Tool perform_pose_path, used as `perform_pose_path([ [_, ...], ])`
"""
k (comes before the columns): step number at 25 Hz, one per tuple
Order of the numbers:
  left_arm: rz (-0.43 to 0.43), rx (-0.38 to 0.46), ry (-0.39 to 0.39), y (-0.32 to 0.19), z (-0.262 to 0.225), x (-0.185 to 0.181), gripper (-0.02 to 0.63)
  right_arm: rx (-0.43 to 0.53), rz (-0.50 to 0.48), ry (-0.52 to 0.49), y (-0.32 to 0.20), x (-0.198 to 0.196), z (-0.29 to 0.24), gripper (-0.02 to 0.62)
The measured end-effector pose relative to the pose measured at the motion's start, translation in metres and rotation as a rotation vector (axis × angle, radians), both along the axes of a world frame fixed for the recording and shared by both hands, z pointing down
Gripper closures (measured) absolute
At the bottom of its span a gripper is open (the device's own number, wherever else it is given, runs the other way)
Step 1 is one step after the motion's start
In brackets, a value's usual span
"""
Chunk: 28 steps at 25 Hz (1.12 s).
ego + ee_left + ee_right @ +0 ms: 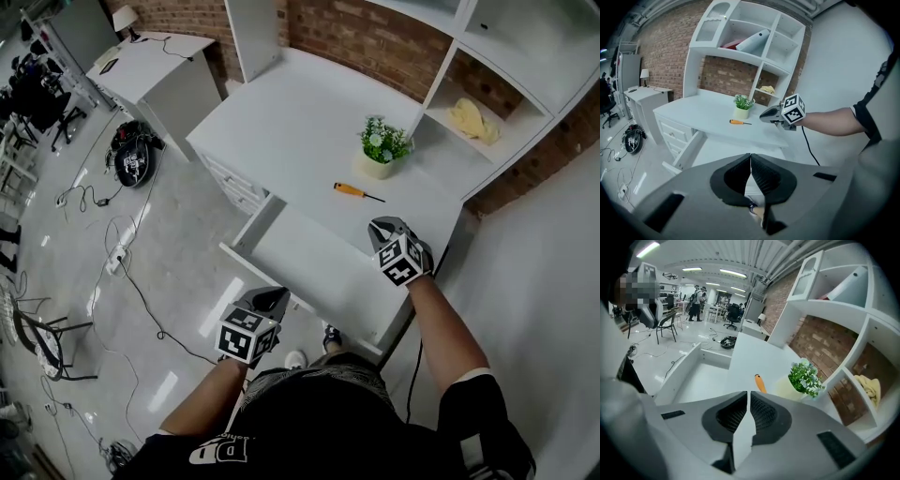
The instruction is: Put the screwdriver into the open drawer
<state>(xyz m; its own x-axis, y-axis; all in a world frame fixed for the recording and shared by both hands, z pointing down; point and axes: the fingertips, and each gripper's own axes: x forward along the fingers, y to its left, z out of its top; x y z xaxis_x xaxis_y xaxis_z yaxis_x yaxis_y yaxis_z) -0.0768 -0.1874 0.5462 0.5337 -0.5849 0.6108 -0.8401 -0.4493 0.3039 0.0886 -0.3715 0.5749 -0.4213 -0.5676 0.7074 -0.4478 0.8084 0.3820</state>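
An orange-handled screwdriver (356,192) lies on the white desk (281,122), just in front of a potted plant. The open drawer (319,267) juts out below the desk's front edge, and I see nothing in it. My right gripper (380,225) is shut and empty. It hovers over the desk's front edge, a short way short of the screwdriver (760,382), which shows just beyond its jaws. My left gripper (279,292) is shut and empty too, held near the drawer's front left corner. From it I see the screwdriver (739,122) and the right gripper (765,116).
A small potted plant (382,145) stands behind the screwdriver. A yellow cloth (473,120) lies in a shelf compartment at the right. Closed drawers (234,183) sit left of the open one. Cables (122,253) and a round device (134,155) are on the floor.
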Motion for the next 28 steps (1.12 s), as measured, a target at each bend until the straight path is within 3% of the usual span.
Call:
perform_pose_path([
  [8, -0.03, -0.058, -0.011, -0.018, 0.019, 0.0, 0.588, -0.037, -0.011, 0.035, -0.066, -0.013, 0.042, 0.58],
  [16, -0.071, -0.082, -0.014, -0.033, 0.029, -0.003, 0.588, -0.067, -0.083, 0.186, -0.112, -0.015, 0.086, 0.518],
  [28, -0.118, -0.115, -0.019, -0.037, 0.04, -0.008, 0.588, -0.126, -0.22, 0.287, -0.133, -0.033, 0.12, 0.518],
])
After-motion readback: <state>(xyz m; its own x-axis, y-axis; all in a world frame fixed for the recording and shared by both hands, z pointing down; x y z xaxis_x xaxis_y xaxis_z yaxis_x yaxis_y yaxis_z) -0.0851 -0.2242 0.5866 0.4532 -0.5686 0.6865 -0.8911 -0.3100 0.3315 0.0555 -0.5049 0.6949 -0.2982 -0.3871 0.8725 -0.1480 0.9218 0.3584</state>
